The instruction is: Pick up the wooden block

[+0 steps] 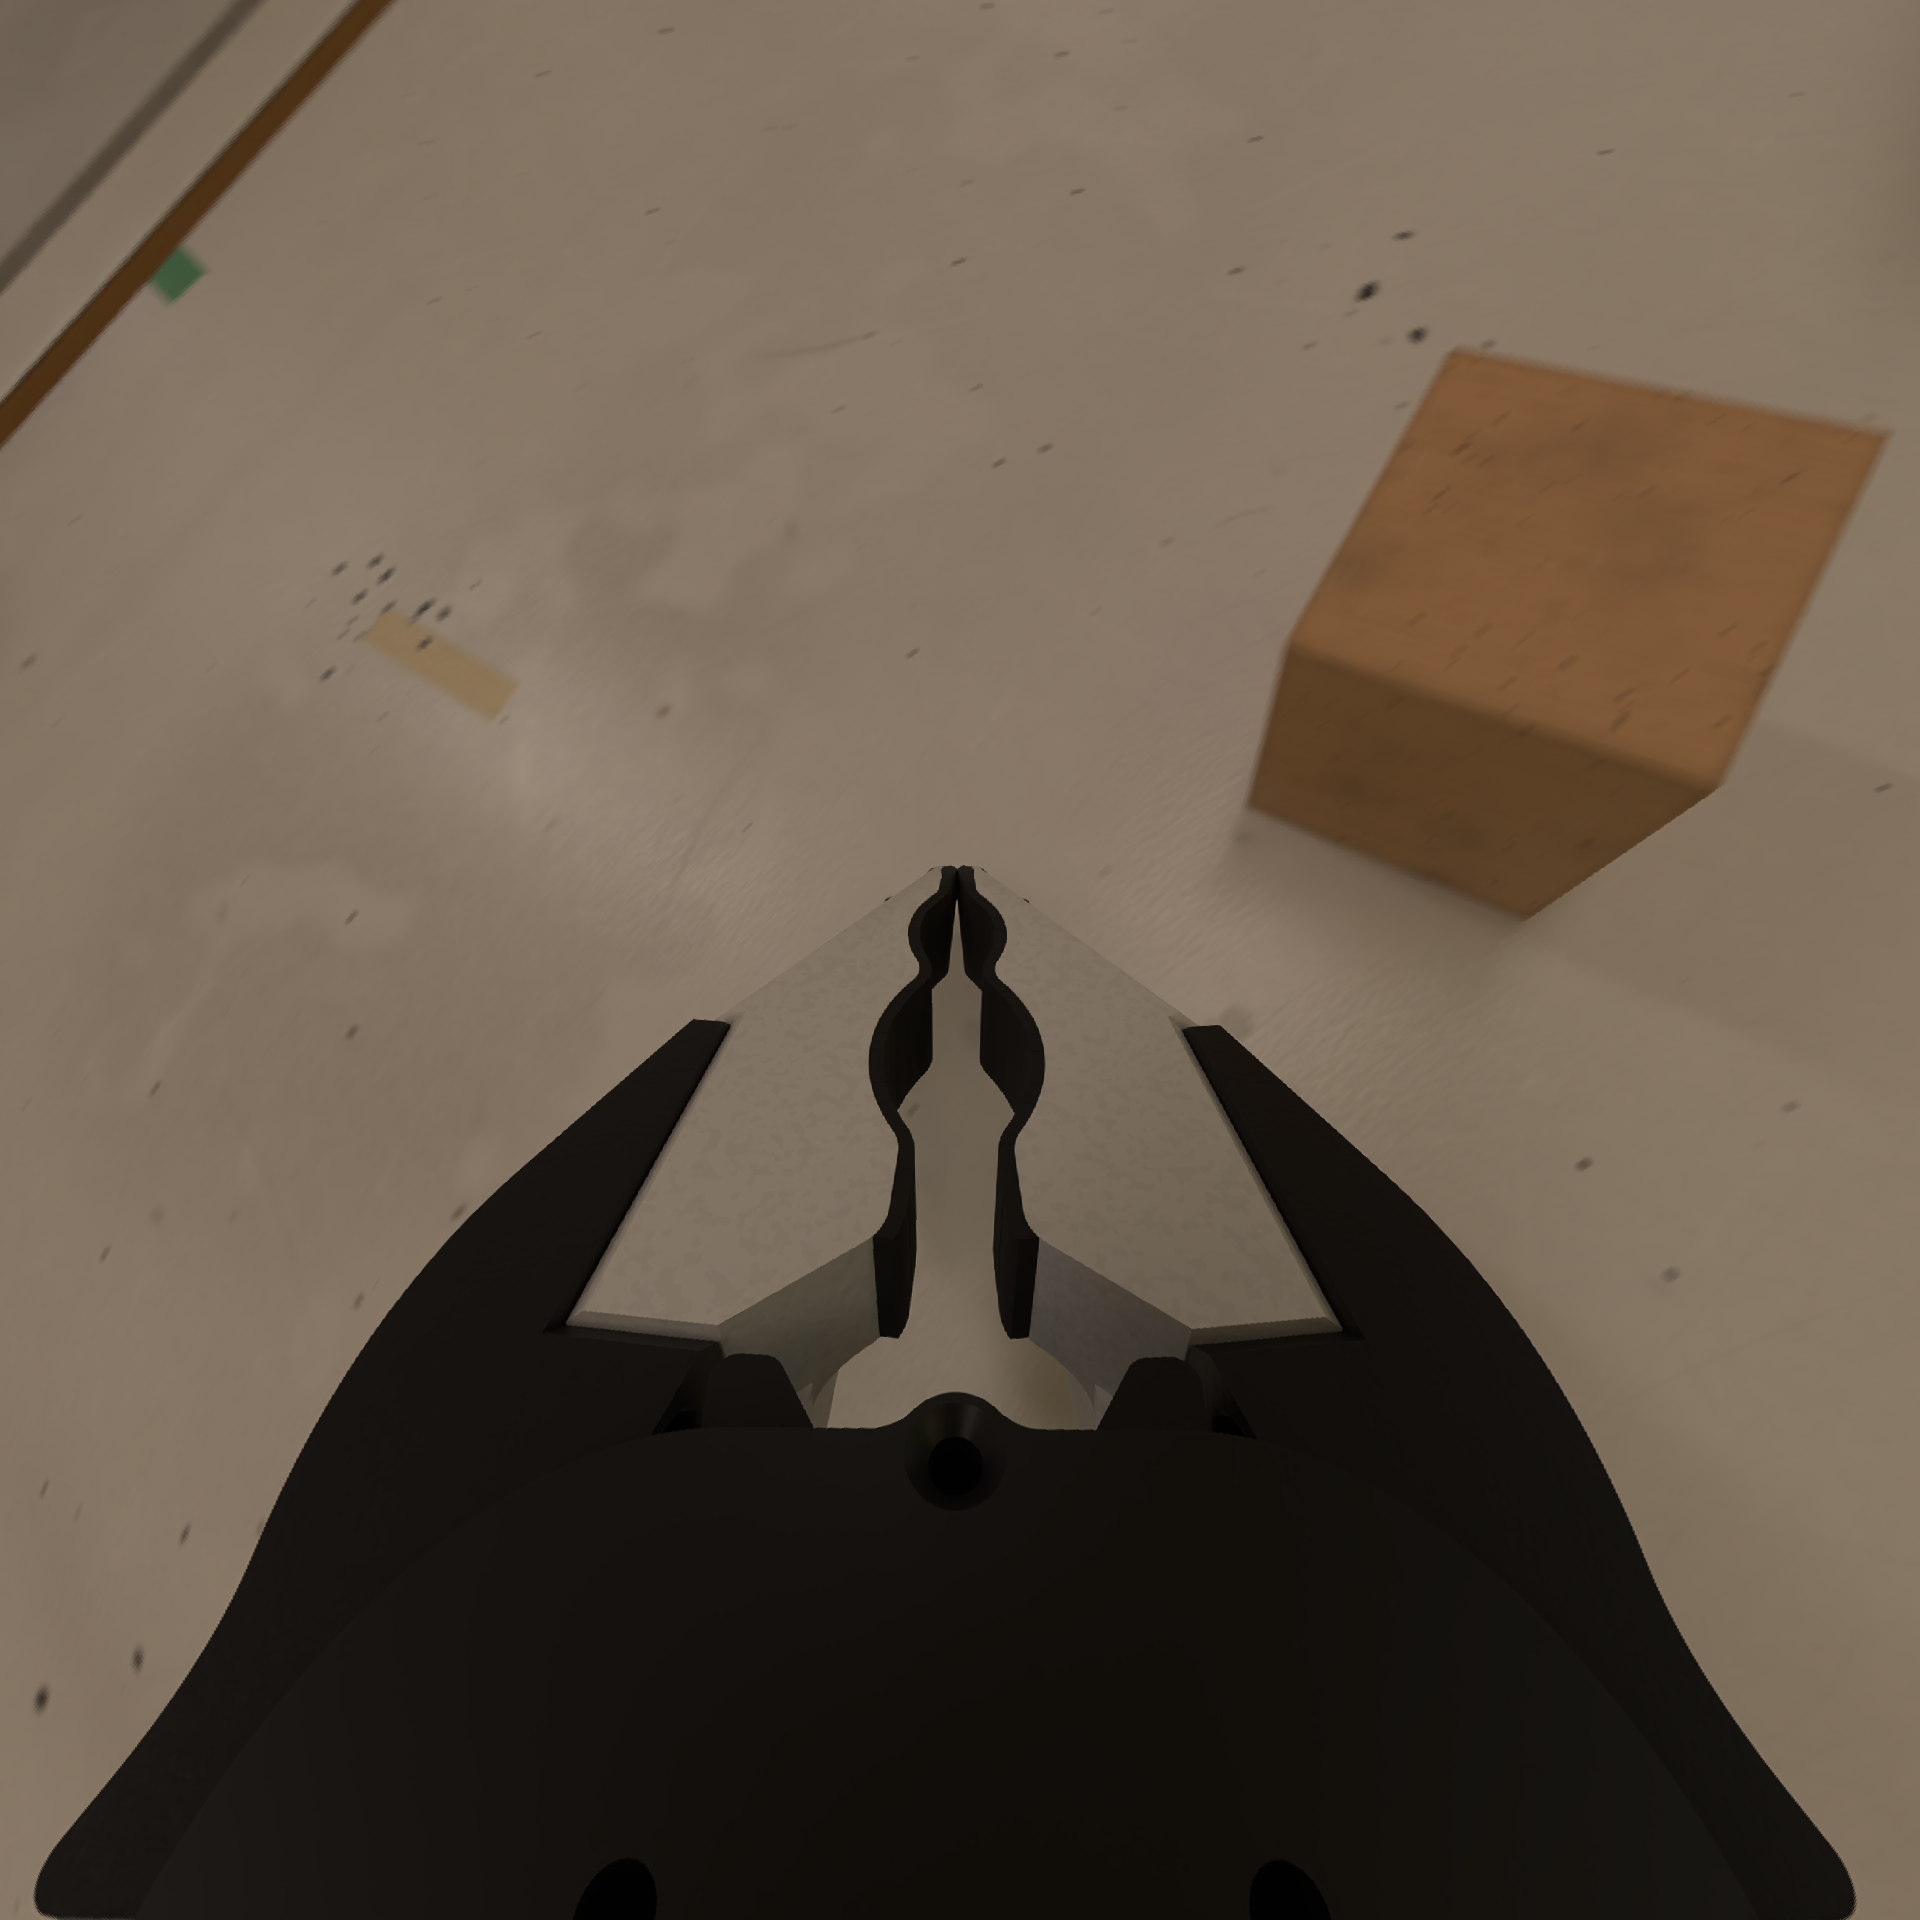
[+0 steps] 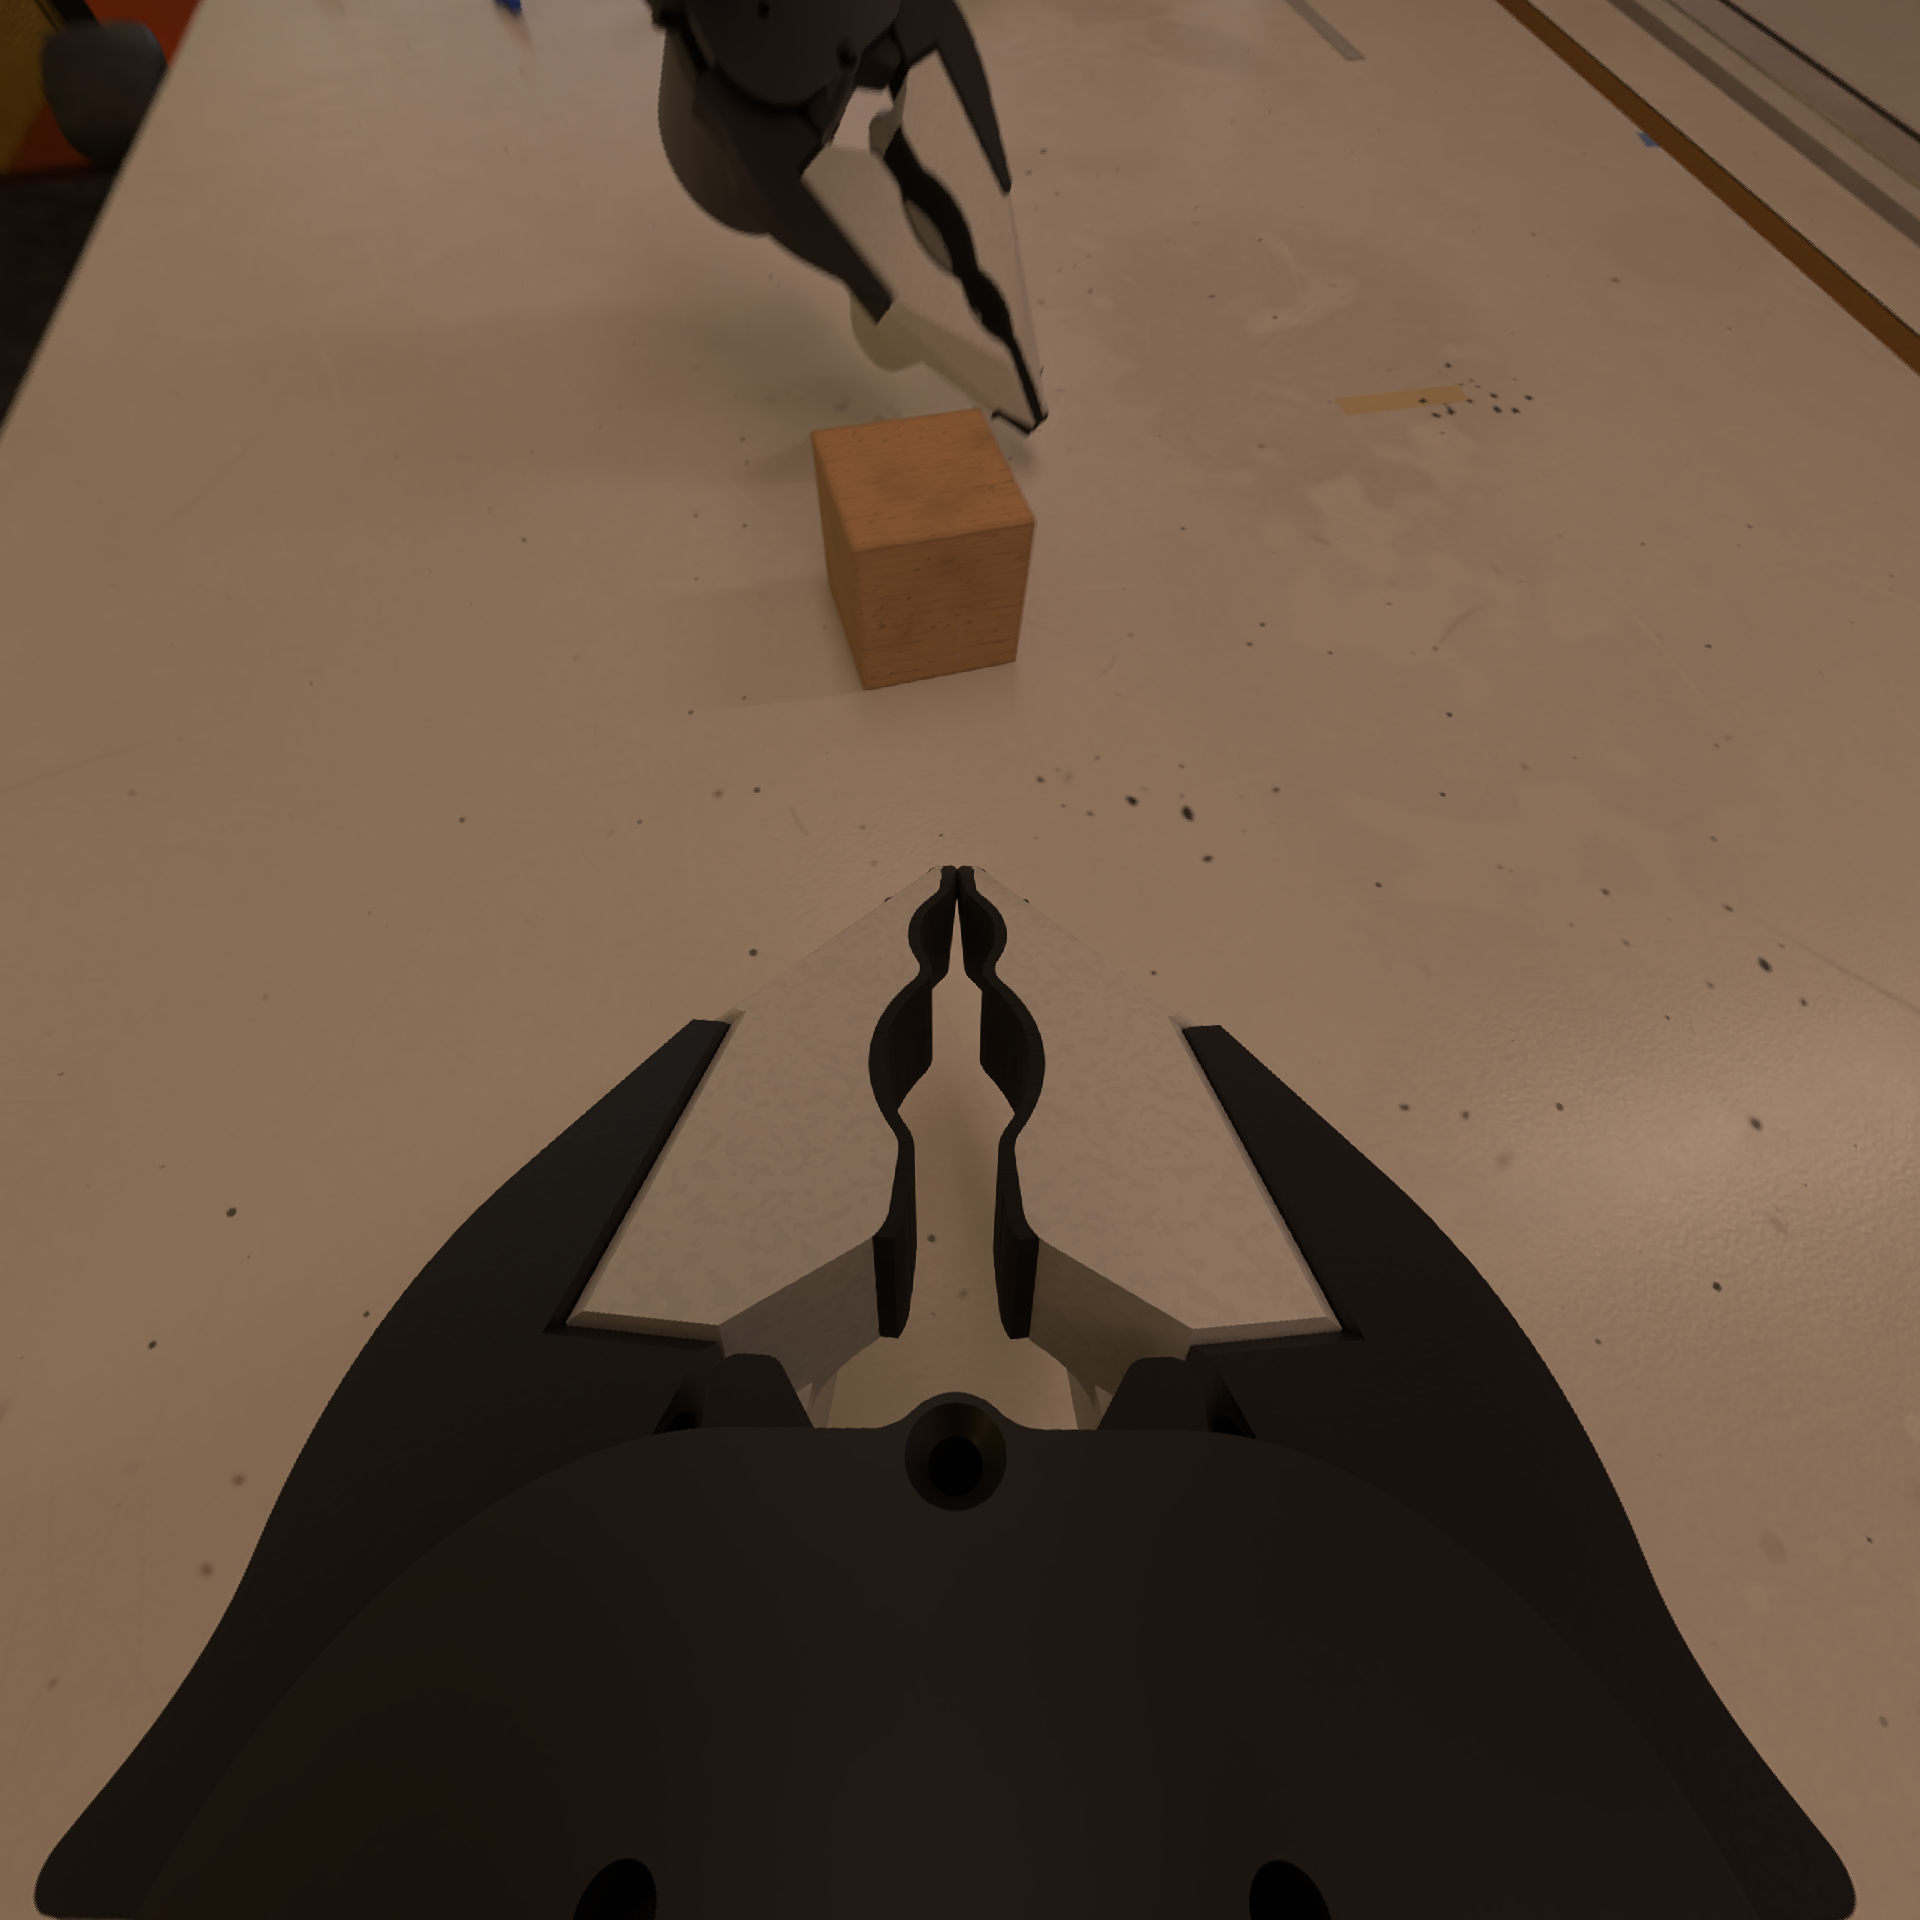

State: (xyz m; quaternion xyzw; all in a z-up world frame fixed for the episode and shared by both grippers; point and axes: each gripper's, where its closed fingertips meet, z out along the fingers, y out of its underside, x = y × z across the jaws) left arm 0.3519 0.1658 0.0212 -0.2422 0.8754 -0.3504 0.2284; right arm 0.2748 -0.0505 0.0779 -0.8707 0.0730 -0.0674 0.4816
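Your left hand-held gripper [image 1: 956, 873] is closed on nothing, its tips pressed together just beside the light-brown wooden cube block [image 1: 1558, 623], not touching it. Your right hand-held gripper [image 2: 956, 873] is likewise closed and empty, well apart from the block. The block rests upright on the speckled off-white surface [image 2: 416, 831].

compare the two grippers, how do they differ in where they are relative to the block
The left gripper hangs tilted with its tips close beside the wooden block's far top corner; the right gripper sits well back from it. The block lies off to the left gripper's right, but almost straight ahead of the right gripper. Both are shut and empty.
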